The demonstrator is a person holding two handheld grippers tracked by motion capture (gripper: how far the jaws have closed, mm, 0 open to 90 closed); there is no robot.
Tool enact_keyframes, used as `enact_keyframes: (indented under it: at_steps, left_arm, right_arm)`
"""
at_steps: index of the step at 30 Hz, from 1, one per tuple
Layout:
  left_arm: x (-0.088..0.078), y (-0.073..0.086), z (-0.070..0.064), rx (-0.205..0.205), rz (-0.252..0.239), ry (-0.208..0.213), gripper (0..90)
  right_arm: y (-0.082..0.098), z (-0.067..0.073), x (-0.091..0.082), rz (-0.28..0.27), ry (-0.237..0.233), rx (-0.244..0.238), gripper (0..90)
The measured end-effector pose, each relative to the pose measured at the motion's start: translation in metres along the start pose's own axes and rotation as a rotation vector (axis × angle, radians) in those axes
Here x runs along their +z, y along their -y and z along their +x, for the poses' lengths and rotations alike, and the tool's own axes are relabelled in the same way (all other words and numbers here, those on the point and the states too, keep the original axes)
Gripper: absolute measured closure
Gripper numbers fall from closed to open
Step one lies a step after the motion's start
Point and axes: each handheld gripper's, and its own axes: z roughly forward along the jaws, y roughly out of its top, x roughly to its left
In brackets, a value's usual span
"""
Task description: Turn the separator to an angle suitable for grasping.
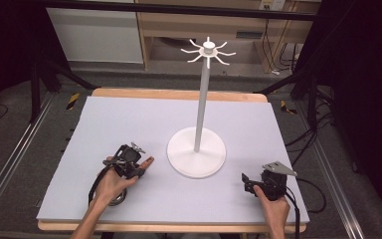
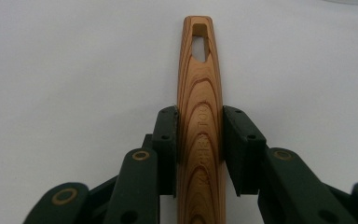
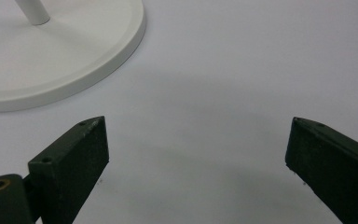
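A person is sitting at a table covered by a pale grey mat [image 1: 129, 129], working a black two-jaw gripper in each hand.

The left gripper [image 2: 199, 135] is pinching a slim wooden handle with reddish-brown grain and a slotted hanging hole near its tip [image 2: 199, 93]. Both pads are pressing flat against the handle's sides, roughly at its middle. The tip with the hole is reaching well past the fingertips, while the other end is running back between the jaws and out of sight, so what kind of utensil it belongs to cannot be told. In the high view, the left gripper [image 1: 140, 167] is sitting low over the mat, with the handle's end [image 1: 148, 160] poking out beyond the fingers towards a tall white hanging stand with a round base and a crown of hooks [image 1: 201, 99].

The right gripper [image 3: 196, 154] is waiting with its fingers spread wide and nothing between them, just bare mat. The stand's round white base [image 3: 74, 70] is lying ahead of its left finger. In the high view, this right gripper [image 1: 251, 181] is resting just beside the base.

The step in hand appears to be the pick-up: the grasp looks secure. The next move probably calls for lifting the handle up to the hooks and threading the slot over one, keeping the hole clear of the fingers.
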Motion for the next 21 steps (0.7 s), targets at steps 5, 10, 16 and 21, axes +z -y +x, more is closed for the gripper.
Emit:
enact_keyframes:
  at_steps: [5, 10, 16, 21]
  left_arm:
    - [-0.001, 0.001, 0.001, 0.003, -0.007, 0.007, 67.3]
    - [-0.006, 0.003, 0.002, 0.005, -0.031, 0.008, 67.4]
    - [-0.012, 0.004, 0.002, 0.011, -0.042, 0.013, 67.5]
    - [-0.017, 0.005, 0.002, 0.007, -0.059, 0.015, 67.5]
  right_arm:
    - [0.0, 0.0, 0.0, 0.004, -0.004, -0.007, 6.5]
    - [0.0, 0.0, -0.001, 0.002, -0.005, -0.012, 6.5]
    - [0.001, 0.001, -0.002, 0.003, -0.008, -0.015, 6.5]
    - [0.001, 0.0, -0.002, 0.0, -0.005, -0.012, 6.5]
